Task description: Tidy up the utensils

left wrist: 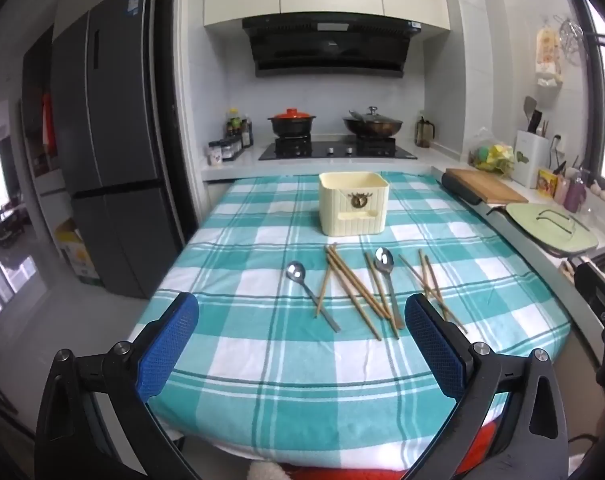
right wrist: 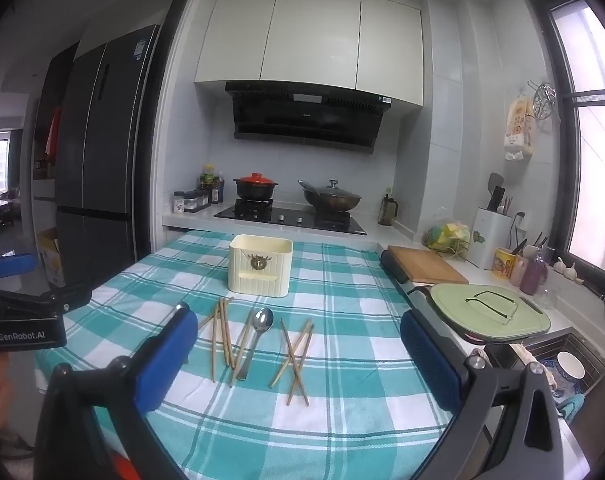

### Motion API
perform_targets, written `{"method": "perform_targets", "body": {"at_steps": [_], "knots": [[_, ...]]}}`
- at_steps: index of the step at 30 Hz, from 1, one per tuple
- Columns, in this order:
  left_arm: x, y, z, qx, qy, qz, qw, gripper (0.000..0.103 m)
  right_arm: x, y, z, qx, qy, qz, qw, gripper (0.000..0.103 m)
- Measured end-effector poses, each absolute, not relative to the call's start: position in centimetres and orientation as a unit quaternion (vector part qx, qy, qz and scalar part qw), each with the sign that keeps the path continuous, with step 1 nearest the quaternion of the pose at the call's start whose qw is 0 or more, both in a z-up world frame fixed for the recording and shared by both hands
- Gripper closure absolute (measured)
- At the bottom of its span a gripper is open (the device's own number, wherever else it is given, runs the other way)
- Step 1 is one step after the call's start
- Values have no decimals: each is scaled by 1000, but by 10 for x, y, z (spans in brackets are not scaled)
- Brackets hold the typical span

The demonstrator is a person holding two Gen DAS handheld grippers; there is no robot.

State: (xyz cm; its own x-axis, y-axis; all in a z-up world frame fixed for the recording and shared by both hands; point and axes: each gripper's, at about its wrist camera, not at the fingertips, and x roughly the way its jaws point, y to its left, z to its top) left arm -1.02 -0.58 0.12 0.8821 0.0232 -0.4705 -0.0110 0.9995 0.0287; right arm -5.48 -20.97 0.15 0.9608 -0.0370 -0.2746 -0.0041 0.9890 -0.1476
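Checked worktop (left wrist: 262,344) clutter is your risk: with both hand-held grippers (left wrist: 302,336) (right wrist: 298,356) wide open and empty, crossed chopsticks (left wrist: 354,292) can scatter or drag the spoon (left wrist: 386,276).

A small kitchen with pale grey tiled walls (right wrist: 442,128) and white upper cabinets (right wrist: 310,36) above a black range hood (right wrist: 306,116). A dark tall fridge (right wrist: 102,152) stands at the left beside a doorway to a bright room. Daylight comes through a black-framed window (right wrist: 598,152) on the right, over a white counter (right wrist: 390,232) holding a black hob (right wrist: 290,216)
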Motion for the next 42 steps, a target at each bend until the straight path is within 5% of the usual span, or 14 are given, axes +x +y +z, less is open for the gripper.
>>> {"method": "perform_targets", "body": {"at_steps": [42], "knots": [[-1, -10, -7, 20, 250, 9, 968, 0, -48, -216, -5, -59, 149, -24, 987, 0]]}}
